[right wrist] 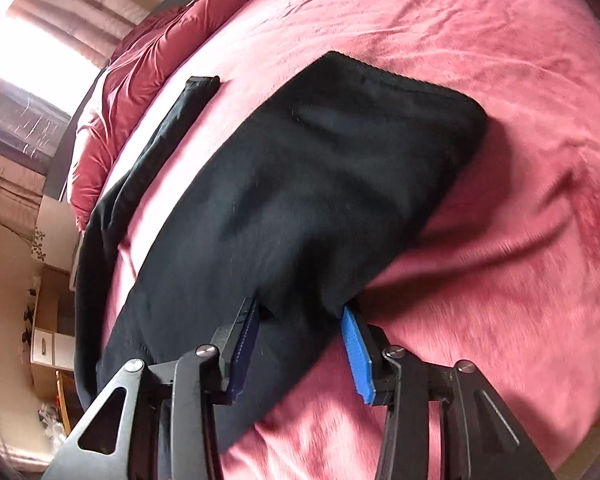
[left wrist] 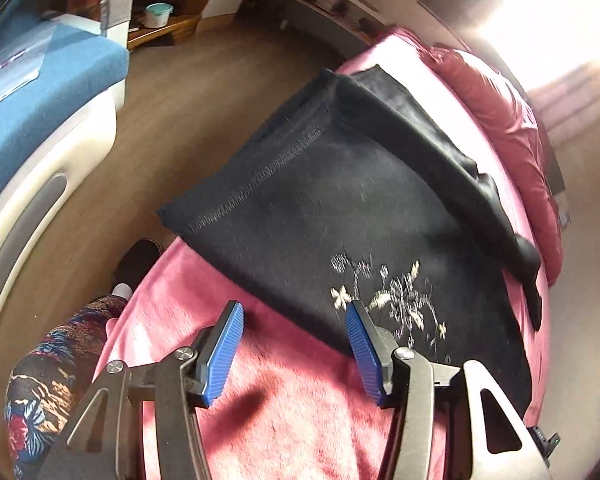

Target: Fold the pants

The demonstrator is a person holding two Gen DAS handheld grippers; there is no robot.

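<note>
Right now I am at the gathering step of the fold: the black pants (right wrist: 300, 184) lie spread across the pink bed cover (right wrist: 480, 300), one leg trailing off toward the rumpled red duvet (left wrist: 500, 120) at the far side, and I am bringing both tools down onto the near edge of the cloth. On my right gripper (right wrist: 304, 350) the fingers (right wrist: 358, 354) stand partly apart with a fold of the black fabric bunched between them; the cloth fills the gap, yet I cannot tell whether the pads are truly pinching it, so I judge this grip unfinished. On my left gripper (left wrist: 296, 352) the fingers (left wrist: 224, 352) are about half apart and hold nothing: one pad hovers over bare pink cover, the other sits at the hem beside the pale flower embroidery (left wrist: 392, 300), seemingly just touching or just above it. The next move, as I judge it, calls for closing both sets of fingers firmly on the fabric's edge, the left one shifting a little further over the cloth first, then lifting both corners evenly so the pants can be carried over onto themselves without dragging or twisting.
</note>
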